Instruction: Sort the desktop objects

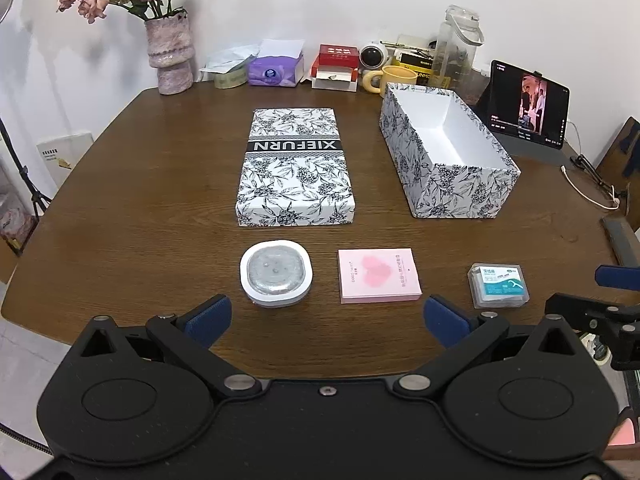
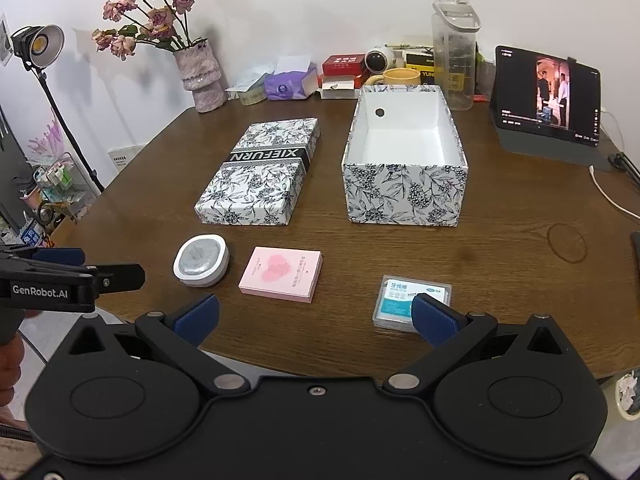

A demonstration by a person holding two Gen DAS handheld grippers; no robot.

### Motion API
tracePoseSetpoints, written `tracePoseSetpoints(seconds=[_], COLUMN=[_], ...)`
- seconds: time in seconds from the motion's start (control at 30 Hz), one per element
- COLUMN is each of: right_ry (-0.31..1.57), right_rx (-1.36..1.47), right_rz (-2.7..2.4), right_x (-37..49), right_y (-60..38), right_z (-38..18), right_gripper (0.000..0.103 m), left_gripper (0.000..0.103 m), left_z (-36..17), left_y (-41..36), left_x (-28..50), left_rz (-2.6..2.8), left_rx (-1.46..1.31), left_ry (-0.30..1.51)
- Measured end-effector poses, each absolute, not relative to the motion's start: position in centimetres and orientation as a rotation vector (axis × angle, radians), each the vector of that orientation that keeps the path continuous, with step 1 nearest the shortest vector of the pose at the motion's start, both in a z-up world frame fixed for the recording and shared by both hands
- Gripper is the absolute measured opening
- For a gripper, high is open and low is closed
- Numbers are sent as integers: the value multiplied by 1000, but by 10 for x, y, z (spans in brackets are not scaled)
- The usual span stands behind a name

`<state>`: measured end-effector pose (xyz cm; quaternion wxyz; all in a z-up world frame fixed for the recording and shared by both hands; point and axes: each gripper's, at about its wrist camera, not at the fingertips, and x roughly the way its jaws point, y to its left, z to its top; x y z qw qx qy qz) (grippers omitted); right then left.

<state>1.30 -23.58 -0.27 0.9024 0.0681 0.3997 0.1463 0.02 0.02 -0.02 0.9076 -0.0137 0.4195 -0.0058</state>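
Both hand-held grippers, left [image 1: 326,316] and right [image 2: 316,316], gaped wide, empty. Three items lay before the open box [image 2: 404,200]; the slick floss case [image 2: 400,300] might squirt free.

Both grippers' jaws wide apart

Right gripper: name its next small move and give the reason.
Probably ease the right gripper forward and to its right to straddle the dental floss box. Both grippers are open and empty, the floss box lies under its right finger, the nearest item, and the open floral box beyond holds nothing.
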Motion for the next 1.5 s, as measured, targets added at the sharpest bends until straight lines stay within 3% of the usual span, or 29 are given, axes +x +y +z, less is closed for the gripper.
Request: tracePoseSetpoints(seconds=[1.5], right_ry=[843], right_rx=[130], right_rz=[303], right_x=[20], right_y=[-231], right_z=[-7], right_gripper=[103], left_gripper=[103], left_z=[-13], left_y=[-6], left_x=[14], left_rz=[-40], left_rx=[-8], left_ry=[892])
